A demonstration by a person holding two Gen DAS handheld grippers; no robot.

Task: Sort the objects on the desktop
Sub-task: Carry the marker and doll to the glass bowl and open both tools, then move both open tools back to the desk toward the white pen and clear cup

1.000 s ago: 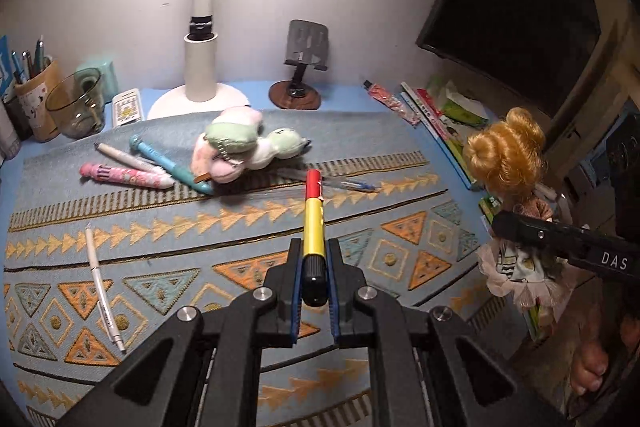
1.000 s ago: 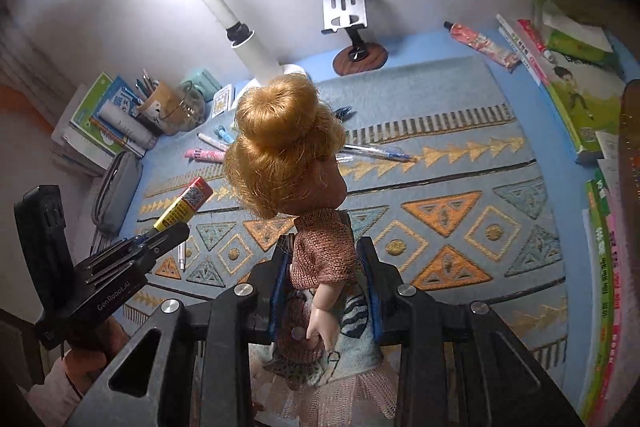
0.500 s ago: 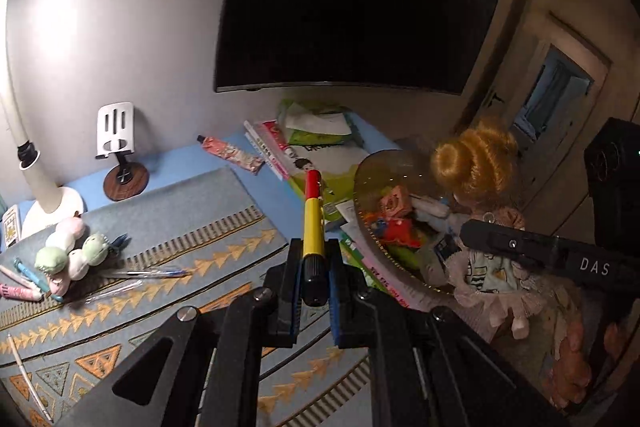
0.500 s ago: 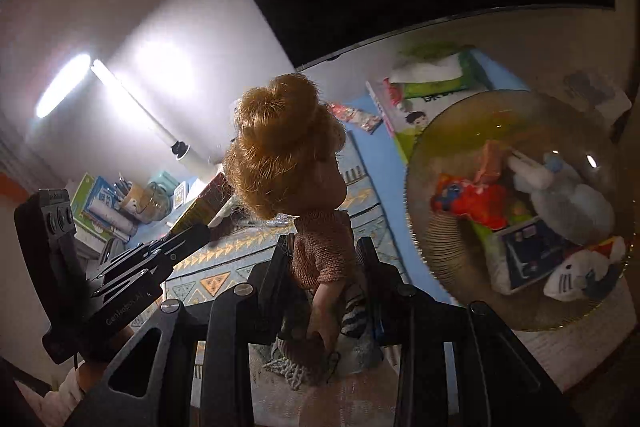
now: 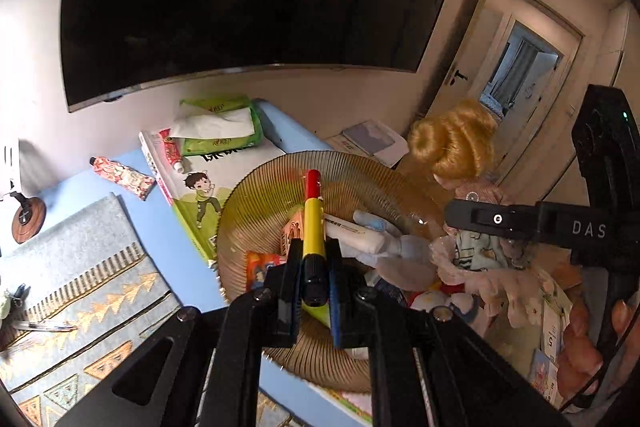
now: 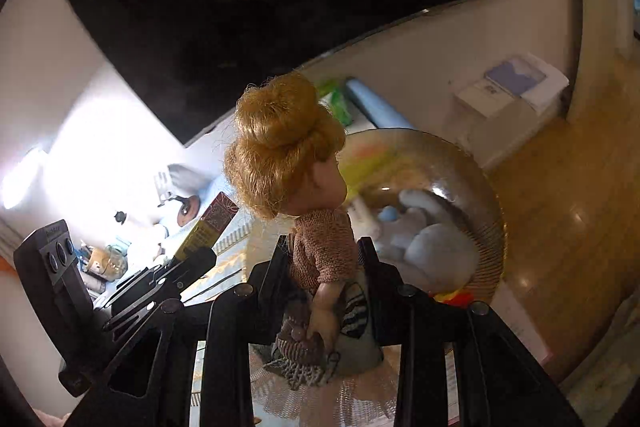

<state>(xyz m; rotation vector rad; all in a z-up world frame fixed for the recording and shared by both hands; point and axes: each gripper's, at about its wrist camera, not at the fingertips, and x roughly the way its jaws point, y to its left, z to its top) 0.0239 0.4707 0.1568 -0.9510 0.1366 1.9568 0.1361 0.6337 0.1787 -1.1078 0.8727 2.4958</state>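
- The left gripper (image 5: 314,267) is clamped on a marker (image 5: 313,227), its two black jaws pressed against the dark lower barrel with no gap on either side.
- The marker points straight out ahead of the jaws; its barrel is yellow, smooth plastic, ending in a red cap, and it hangs over the amber bowl (image 5: 256,195) directly beyond the fingertips.
- The right gripper (image 6: 324,267) is closed around the waist of a doll (image 6: 304,195), the jaws pinching its knitted pinkish-brown sweater from both sides.
- The doll sits upright between the jaws, head above the fingertips; it has ginger hair tied in a bun, a bare plastic arm hanging down, and a frilly mesh skirt below the jaws.
- In the left wrist view the doll (image 5: 456,151) and the right gripper (image 5: 472,223) are off to the right of the marker, at the bowl's far rim.
- The bowl is round, translucent amber, finely ribbed all around its wall; in the right wrist view it (image 6: 472,187) lies just ahead and right of the doll.
- Inside the bowl lies a pale blue plush toy (image 6: 432,247), soft and rounded, with other small colourful items I cannot identify.
- Left of the left gripper spreads a grey woven mat (image 5: 80,259) with orange triangle patterns, and a picture book (image 5: 200,187) lies beside the bowl.
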